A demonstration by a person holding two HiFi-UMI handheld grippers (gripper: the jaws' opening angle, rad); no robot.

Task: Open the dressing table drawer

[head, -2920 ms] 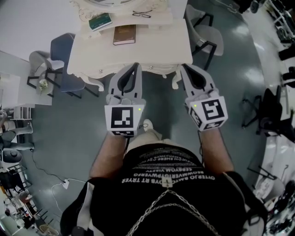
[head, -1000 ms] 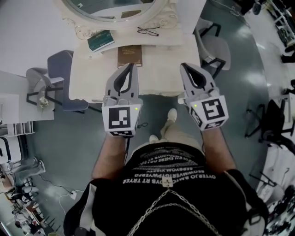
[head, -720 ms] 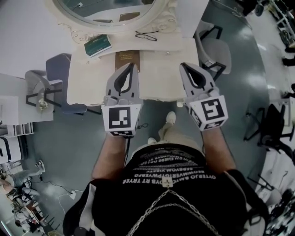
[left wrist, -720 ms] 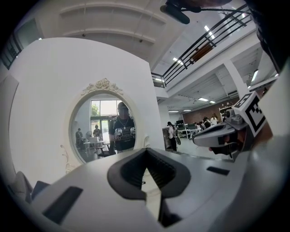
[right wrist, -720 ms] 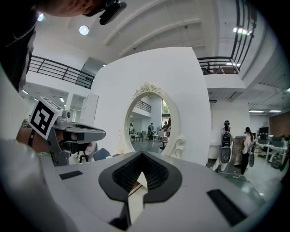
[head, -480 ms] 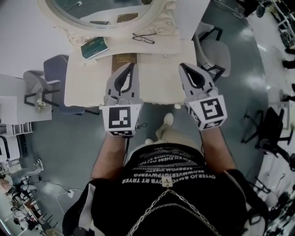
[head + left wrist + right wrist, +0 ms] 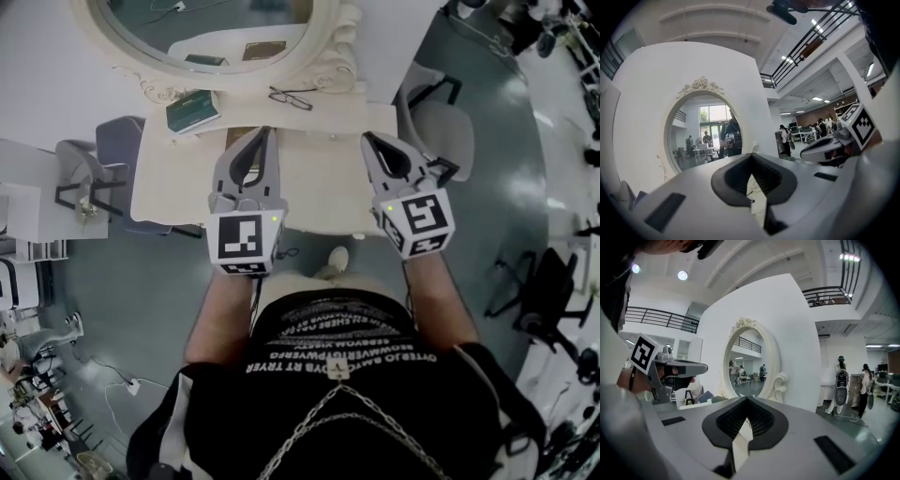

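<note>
The cream dressing table (image 7: 323, 187) stands just ahead of me, its oval mirror (image 7: 202, 28) at the back. From above its drawer front is hidden under the top. My left gripper (image 7: 266, 132) hangs over the middle of the top, jaws shut and empty. Held over the right part of the top, my right gripper (image 7: 367, 139) is shut too, with nothing in it. In the left gripper view the left gripper (image 7: 752, 157) points at the mirror (image 7: 703, 131). The right gripper (image 7: 746, 399) faces the mirror (image 7: 750, 362) as well.
On the table lie a green book (image 7: 192, 111), a pair of glasses (image 7: 291, 96) and a brown book partly under my left gripper. A blue-grey chair (image 7: 108, 155) stands left of the table and a grey chair (image 7: 436, 127) stands right of it.
The table has come closer. Both grippers have moved forward from its front edge to over its top, still shut.
</note>
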